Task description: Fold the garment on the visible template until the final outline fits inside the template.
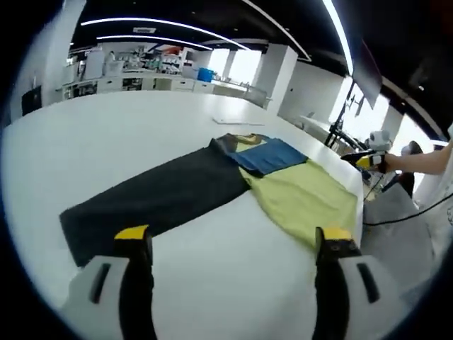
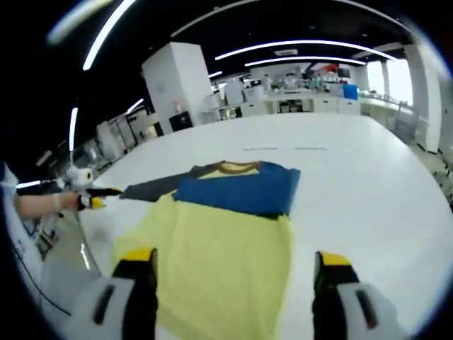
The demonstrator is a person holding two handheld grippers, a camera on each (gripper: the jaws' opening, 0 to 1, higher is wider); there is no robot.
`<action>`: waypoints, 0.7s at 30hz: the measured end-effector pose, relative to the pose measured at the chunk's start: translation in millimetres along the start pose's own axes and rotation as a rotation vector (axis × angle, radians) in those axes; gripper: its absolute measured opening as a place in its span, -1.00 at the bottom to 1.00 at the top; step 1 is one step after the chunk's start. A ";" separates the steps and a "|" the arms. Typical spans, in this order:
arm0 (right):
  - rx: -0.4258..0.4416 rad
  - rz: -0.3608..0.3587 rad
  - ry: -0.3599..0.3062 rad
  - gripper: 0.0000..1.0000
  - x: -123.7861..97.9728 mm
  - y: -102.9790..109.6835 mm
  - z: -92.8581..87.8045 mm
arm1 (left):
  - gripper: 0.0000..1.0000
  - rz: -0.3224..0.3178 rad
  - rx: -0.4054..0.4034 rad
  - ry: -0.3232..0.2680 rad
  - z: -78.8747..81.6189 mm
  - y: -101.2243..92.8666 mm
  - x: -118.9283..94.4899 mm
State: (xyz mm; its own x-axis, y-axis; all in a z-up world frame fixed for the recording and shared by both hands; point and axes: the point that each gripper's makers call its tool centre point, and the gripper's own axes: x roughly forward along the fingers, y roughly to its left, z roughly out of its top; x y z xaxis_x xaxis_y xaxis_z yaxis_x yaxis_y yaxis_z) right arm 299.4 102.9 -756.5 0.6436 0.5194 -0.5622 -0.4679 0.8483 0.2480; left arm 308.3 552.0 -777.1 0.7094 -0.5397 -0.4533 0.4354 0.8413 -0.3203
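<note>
A big white table (image 1: 127, 134) in a bright open lab holds one garment (image 2: 226, 241), yellow and blue with a dark part, spread flat. It looks light and limp; edges or corners seem the best hold. Two grippers, left (image 1: 230, 244) and right (image 2: 233, 269), hover wide apart, empty.

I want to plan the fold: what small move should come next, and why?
Probably lower the left claw onto the long dark part and fold it toward the yellow body. Both claws are open, hold nothing, and this part lies spread far across the table.
</note>
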 end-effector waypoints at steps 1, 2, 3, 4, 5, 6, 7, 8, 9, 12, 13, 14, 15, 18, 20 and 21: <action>0.011 0.006 -0.003 0.84 -2.3 3.0 -2.1 | 0.84 0.029 -0.009 -0.007 0.6 9.8 -3.0; 0.016 0.003 -0.004 0.84 -3.5 3.5 -3.5 | 0.84 0.058 -0.010 -0.002 -1.0 19.9 -7.2; 0.017 0.000 -0.004 0.84 -3.6 2.1 -4.6 | 0.84 0.076 -0.008 -0.002 -1.7 28.7 -11.1; 0.017 0.000 -0.003 0.83 -4.1 1.7 -5.7 | 0.84 0.082 -0.015 -0.006 -2.4 33.8 -12.7; 0.023 -0.003 -0.001 0.81 -6.2 0.7 -7.4 | 0.83 0.087 -0.033 0.000 -5.4 41.0 -15.9; 0.026 -0.006 0.000 0.80 -7.2 0.1 -8.2 | 0.80 0.094 -0.045 0.005 -7.6 45.3 -18.1; 0.028 -0.009 -0.003 0.80 -9.4 -0.4 -9.2 | 0.79 0.099 -0.051 0.015 -10.0 49.5 -20.1; 0.031 -0.012 -0.006 0.80 -10.8 -0.9 -9.0 | 0.79 0.105 -0.047 0.020 -11.2 53.4 -21.8; 0.035 -0.014 -0.009 0.80 -11.5 -3.2 -8.4 | 0.78 0.124 -0.040 0.022 -12.3 60.5 -24.6; 0.042 -0.019 -0.016 0.79 -15.2 -6.6 -8.3 | 0.76 0.163 -0.076 0.015 -17.4 77.1 -25.8; 0.043 -0.021 -0.017 0.79 -16.2 -5.3 -9.8 | 0.74 0.174 -0.088 0.012 -18.3 81.0 -26.3; 0.045 -0.025 -0.017 0.79 -17.6 -5.9 -10.9 | 0.69 0.214 -0.102 0.008 -19.3 88.3 -27.9; 0.049 -0.030 -0.017 0.79 -18.5 -6.7 -11.8 | 0.60 0.265 -0.110 0.020 -22.5 97.7 -30.5; 0.073 -0.039 -0.029 0.79 -22.1 -12.2 -11.8 | 0.52 0.343 -0.168 0.014 -29.1 118.4 -32.3; 0.078 -0.044 -0.033 0.79 -24.3 -10.0 -12.8 | 0.37 0.378 -0.188 0.013 -31.6 128.2 -33.3; 0.080 -0.046 -0.033 0.79 -24.9 -10.9 -13.4 | 0.30 0.382 -0.191 0.004 -31.0 129.9 -33.3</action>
State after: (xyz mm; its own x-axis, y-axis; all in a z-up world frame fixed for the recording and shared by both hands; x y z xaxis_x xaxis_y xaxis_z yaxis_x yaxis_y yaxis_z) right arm 280.4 79.4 -755.8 0.6837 0.4814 -0.5484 -0.3884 0.8763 0.2850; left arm 324.1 678.4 -829.4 0.7974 -0.1912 -0.5724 0.0315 0.9604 -0.2768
